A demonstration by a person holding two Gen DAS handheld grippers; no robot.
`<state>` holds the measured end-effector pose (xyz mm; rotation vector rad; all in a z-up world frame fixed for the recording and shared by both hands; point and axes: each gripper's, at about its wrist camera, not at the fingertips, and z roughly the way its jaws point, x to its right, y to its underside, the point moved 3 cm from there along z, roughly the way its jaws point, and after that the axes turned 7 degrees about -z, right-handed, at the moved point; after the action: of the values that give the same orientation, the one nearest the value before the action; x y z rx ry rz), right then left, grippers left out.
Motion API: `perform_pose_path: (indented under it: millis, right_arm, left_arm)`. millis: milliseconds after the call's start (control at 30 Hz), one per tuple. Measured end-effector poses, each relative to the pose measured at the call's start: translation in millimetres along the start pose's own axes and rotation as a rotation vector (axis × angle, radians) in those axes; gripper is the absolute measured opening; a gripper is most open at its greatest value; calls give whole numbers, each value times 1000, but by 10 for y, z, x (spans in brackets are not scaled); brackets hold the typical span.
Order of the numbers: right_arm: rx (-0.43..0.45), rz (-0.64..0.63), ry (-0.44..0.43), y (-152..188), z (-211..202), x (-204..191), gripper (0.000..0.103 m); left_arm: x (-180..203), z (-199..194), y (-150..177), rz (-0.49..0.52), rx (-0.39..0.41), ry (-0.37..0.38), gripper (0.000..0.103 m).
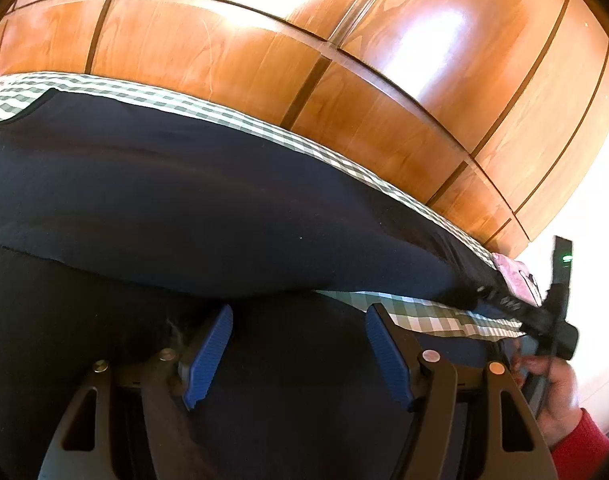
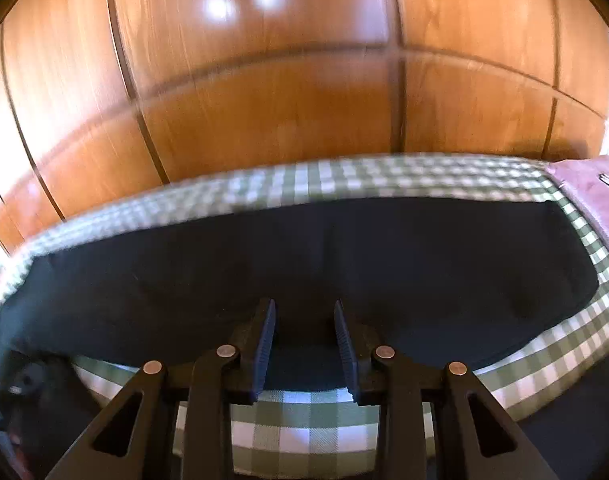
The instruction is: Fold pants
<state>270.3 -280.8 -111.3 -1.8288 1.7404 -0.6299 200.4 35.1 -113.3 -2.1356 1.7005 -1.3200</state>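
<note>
Dark navy fabric pants (image 2: 312, 264) lie spread over a green-and-white checked bed cover (image 2: 304, 420) before glossy wooden wardrobe doors (image 2: 284, 92), both the left hand-held gripper (image 1: 298, 356) and right hand-held gripper (image 2: 304, 344) spread, gripping nothing.

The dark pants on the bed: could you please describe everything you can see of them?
The pants are dark navy, of soft matte fabric, lying spread flat on the green-and-white checked bedcover, lengthwise along the wooden wardrobe. In the left wrist view the cloth fills the foreground and narrows toward the far end. Both the left claw and the right claw are open at its near edge; neither grips it.
</note>
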Motion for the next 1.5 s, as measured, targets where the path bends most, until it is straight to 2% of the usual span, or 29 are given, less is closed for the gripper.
perform_pose_path:
  millis: [167, 367, 533, 567, 633, 800, 900, 1000, 1067, 1133, 1267, 1400, 1500]
  right_arm:
    - [5, -22, 29, 7, 41, -14, 32]
    - [17, -32, 47, 92, -19, -40, 32]
    - [24, -26, 42, 91, -33, -94, 32]
    - [24, -24, 39, 83, -20, -87, 32]
    - [25, -21, 35, 89, -30, -80, 32]
    - [29, -11, 24, 97, -38, -51, 32]
    - [33, -1, 16, 103, -38, -37, 32]
    - [35, 3, 12, 107, -41, -40, 32]
    - [34, 2, 14, 107, -40, -41, 32]
    - [35, 2, 14, 107, -40, -44, 32]
    - [35, 3, 13, 105, -41, -44, 33]
    - [40, 9, 10, 105, -33, -39, 33]
    - [43, 10, 9, 109, -34, -42, 33]
  left_arm:
    - [55, -16, -106, -12, -47, -13, 70]
    - [13, -146, -511, -56, -28, 19, 70]
    - [-4, 22, -780, -89, -112, 50, 68]
    - [5, 45, -803, -98, -135, 75, 68]
    - [28, 61, -850, -127, -209, 184, 68]
    - [22, -140, -971, -153, -257, 284, 68]
    - [-114, -355, -1292, -111, -141, 209, 68]
    - [-346, -424, -1622, -143, -72, 164, 68]
    - [-549, -390, -1876, -116, 3, 16, 69]
    - [-793, -267, -2068, -105, 40, -132, 69]
    - [-1198, -1, -2210, -119, 40, -360, 69]
    - [-1424, 191, -2222, -98, 19, -451, 69]
    - [-1621, 324, -2250, -152, 7, -482, 69]
